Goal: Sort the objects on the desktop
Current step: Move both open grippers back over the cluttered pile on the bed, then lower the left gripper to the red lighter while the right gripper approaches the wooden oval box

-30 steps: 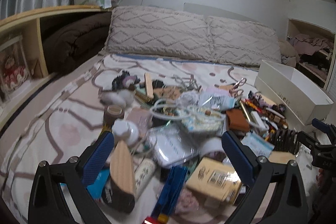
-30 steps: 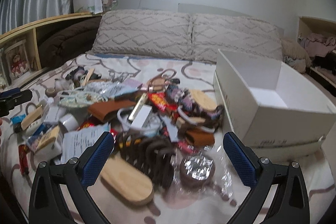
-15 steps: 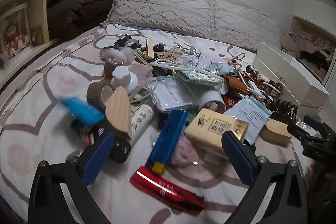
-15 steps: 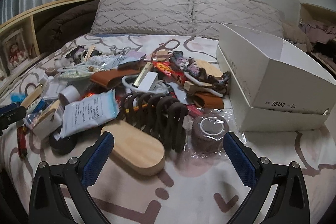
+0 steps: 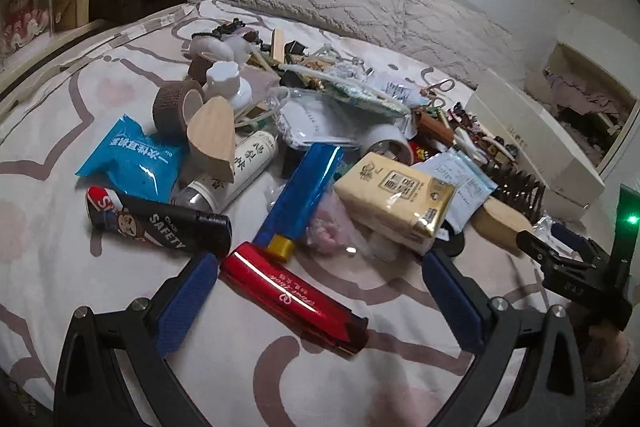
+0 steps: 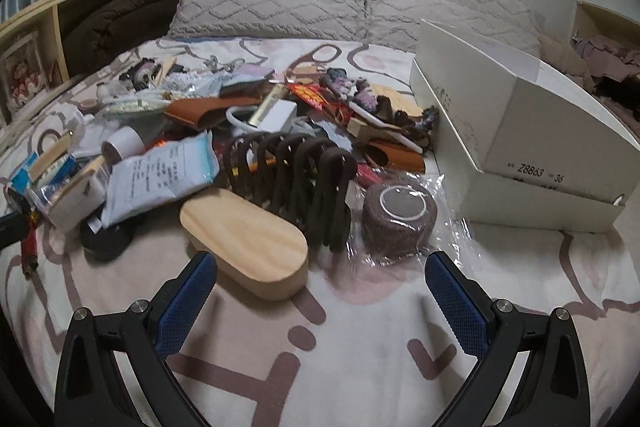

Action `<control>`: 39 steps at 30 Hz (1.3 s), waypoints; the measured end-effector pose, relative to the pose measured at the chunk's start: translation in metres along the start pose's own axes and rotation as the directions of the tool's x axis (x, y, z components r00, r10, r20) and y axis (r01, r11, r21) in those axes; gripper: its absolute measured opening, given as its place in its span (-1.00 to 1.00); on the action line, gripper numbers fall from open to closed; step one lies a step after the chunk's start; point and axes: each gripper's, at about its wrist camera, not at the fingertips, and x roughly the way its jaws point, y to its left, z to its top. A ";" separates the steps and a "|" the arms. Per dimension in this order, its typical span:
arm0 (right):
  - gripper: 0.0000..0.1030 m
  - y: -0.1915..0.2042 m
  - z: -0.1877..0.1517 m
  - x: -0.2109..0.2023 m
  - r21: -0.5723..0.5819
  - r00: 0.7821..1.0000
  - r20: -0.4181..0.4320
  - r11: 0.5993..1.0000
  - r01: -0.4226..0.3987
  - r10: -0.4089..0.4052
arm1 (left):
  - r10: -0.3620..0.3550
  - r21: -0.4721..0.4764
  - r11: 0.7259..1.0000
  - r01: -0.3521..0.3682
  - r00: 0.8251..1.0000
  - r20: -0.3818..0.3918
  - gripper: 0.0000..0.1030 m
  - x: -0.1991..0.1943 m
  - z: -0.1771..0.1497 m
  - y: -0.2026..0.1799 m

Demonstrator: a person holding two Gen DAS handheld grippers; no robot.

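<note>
Red tube (image 5: 294, 301) lying diagonally between spread left fingers (image 5: 186, 303), right fingers (image 6: 456, 303) spread

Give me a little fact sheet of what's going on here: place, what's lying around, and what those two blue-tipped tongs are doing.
place: a bed with a patterned sheet and pillows
clutter: a heap of small items in the middle
nearest left tongs: red tube, lying between the open tips, not gripped
nearest right tongs: wooden-backed brush and brown tape roll in clear wrap
container: white box, open, to the right of the heap
left tongs: open, empty
right tongs: open, empty
</note>
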 end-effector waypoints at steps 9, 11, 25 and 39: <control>1.00 -0.006 -0.002 0.003 -0.028 0.999 -0.042 0.999 0.033 -0.035 | 0.004 -0.006 1.000 -0.004 1.000 -0.014 1.00 0.010 0.005 0.002; 1.00 -0.004 -0.003 0.001 -0.054 0.998 -0.035 0.997 0.058 -0.060 | -0.003 0.004 1.000 0.003 1.000 -0.013 1.00 0.010 0.004 0.000; 1.00 -0.046 -0.008 0.001 0.094 0.995 -0.058 0.992 0.089 -0.084 | -0.029 0.106 0.994 0.032 0.999 -0.028 1.00 0.008 -0.010 -0.024; 1.00 -0.048 -0.009 0.004 0.109 0.995 -0.065 0.991 0.082 -0.075 | -0.048 0.188 0.981 0.055 0.998 -0.042 1.00 0.000 -0.033 -0.043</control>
